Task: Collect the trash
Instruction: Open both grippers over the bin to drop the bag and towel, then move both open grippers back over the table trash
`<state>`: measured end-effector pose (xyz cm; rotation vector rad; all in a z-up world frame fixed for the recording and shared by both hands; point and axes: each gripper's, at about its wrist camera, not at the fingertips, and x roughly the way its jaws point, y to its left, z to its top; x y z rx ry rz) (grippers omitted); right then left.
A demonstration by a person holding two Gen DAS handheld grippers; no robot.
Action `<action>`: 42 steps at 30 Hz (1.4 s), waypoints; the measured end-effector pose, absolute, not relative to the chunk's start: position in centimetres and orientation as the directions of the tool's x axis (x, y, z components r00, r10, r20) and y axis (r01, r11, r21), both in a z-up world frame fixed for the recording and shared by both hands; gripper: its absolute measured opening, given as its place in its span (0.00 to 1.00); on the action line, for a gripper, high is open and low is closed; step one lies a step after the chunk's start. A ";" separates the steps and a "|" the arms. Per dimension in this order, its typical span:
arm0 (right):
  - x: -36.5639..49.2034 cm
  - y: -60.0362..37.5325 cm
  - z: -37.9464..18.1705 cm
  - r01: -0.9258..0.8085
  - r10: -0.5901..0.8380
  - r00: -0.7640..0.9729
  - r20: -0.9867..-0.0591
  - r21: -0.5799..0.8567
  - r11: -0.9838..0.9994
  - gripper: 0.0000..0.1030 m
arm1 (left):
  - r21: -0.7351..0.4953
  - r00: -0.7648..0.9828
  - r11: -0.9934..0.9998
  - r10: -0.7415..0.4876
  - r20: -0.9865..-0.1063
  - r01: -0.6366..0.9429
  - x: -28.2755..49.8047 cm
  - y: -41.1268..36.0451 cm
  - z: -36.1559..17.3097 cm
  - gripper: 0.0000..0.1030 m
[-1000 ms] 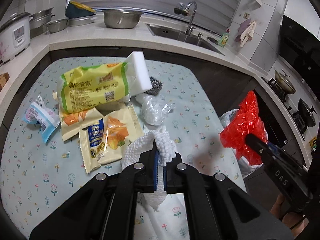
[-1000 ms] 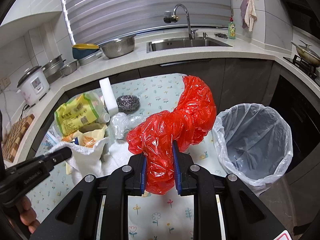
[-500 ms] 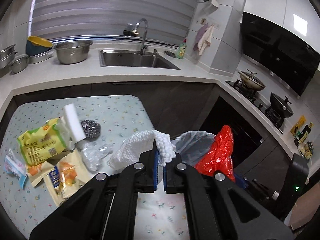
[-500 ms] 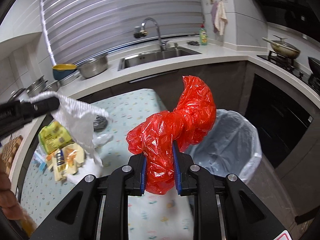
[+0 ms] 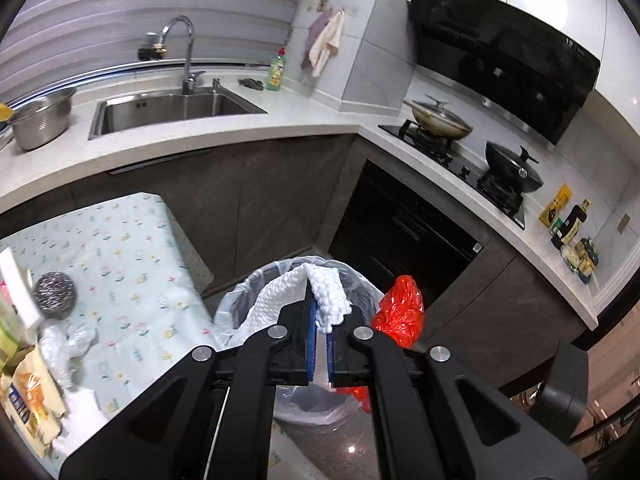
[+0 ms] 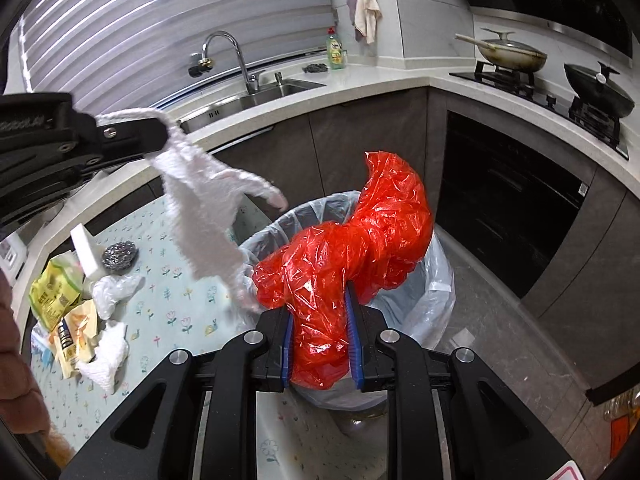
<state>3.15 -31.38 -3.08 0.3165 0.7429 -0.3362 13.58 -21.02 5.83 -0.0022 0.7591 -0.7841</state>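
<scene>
We are holding a white cloth [image 5: 276, 300] in the left gripper [image 5: 319, 344], its jaws clamped tight on one bunched end, and the rest is hanging over the bin [image 5: 236, 308] lined with a clear bag. Our right gripper [image 6: 320, 334] is pinching a red plastic bag [image 6: 360, 240] between its jaws, just above the bin's mouth. Beside the bin, the worktop [image 6: 176, 304] with the flowered cover is carrying snack wrappers [image 6: 68, 320], a steel scourer [image 6: 119, 254], a crumpled clear bag [image 6: 114, 288] and a wad of paper [image 6: 106, 360].

One bin [image 6: 436, 280] – two pans [image 6: 512, 56] – one scourer [image 6: 120, 254].
</scene>
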 end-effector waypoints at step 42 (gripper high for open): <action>5.6 -22.7 1.6 0.198 -0.076 0.800 -0.595 0.142 0.970 0.62 | -0.205 0.686 0.943 -0.333 -0.647 0.264 14.8 -5.8 3.9 0.75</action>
